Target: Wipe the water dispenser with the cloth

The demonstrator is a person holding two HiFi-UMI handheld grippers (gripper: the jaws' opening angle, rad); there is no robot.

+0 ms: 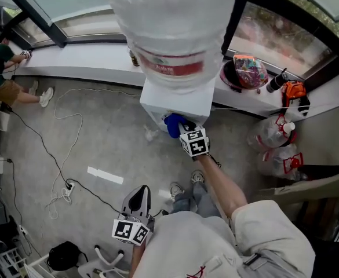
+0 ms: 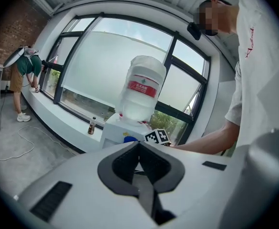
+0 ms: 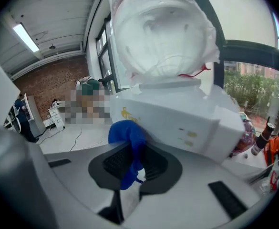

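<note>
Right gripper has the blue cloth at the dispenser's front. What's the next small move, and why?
Probably press the cloth onto the white front panel of the water dispenser and drag it sideways. The right gripper is shut on the cloth, which sits bunched right at that panel; contact isn't clear. The left gripper hangs low, shut and empty.

Left gripper (image 2: 139,146) fingers together (nothing between them), water dispenser (image 2: 113,130) beyond, blue cloth (image 2: 129,139) at its front
</note>
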